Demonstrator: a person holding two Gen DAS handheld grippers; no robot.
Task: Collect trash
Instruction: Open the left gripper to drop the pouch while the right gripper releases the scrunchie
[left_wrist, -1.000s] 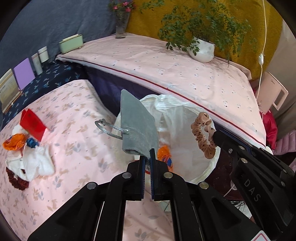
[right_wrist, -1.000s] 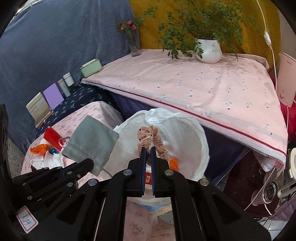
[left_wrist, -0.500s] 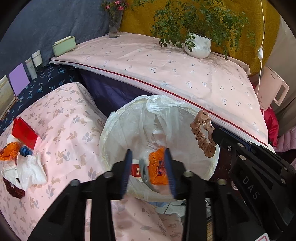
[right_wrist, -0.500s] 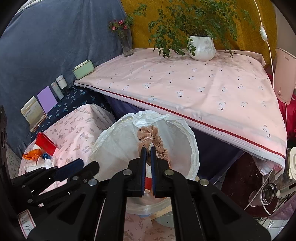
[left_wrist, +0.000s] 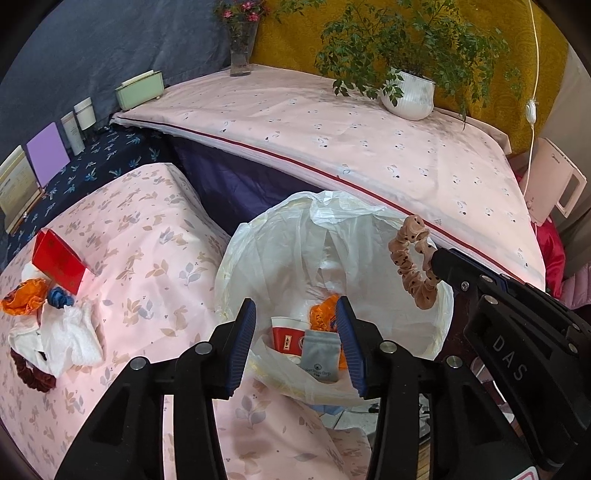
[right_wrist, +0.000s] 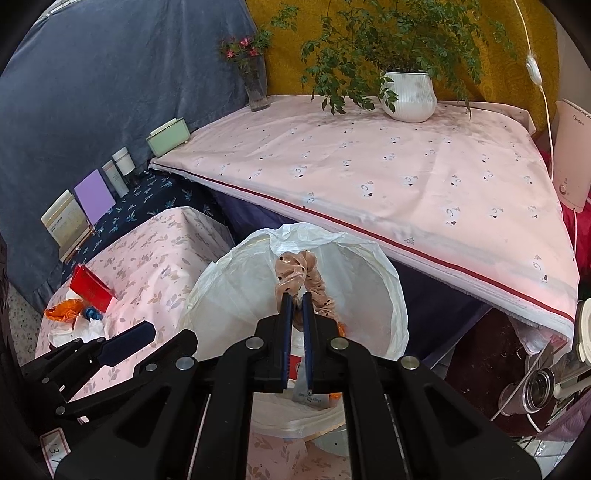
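On the far left, a small heap of trash is still waiting on the floral pink cloth (left_wrist: 155, 266): a stiff red card box (left_wrist: 59, 264), a crinkled orange wrapper (left_wrist: 22, 297), a little blue scrunchie (left_wrist: 57, 295), crumpled white tissue (left_wrist: 62, 332) and a dark red scrunchie (left_wrist: 29, 371) lying touching or just beside one another. Judging from this, roughly half the collecting is remaining.

Moving toward the middle, the left gripper (left_wrist: 297, 341) is hanging over the bin with its ribbed blue pads spread wide and nothing between them. Below it, the thin, wrinkled, translucent white bin bag (left_wrist: 280, 254) is already holding a red-and-white paper cup (left_wrist: 286, 336), a soft grey drawstring pouch (left_wrist: 319, 356) and another orange wrapper (left_wrist: 323, 314), so those pieces are looking done.

Further right, the right gripper (right_wrist: 297, 301) is pinching a ruffled beige scrunchie (left_wrist: 413, 264), dotted with dark spots, its fingers clenched on the gathered fabric. The loop is dangling limp above the bag's open mouth, not yet dropped; being soft and light, it is likely to fall straight in once freed.
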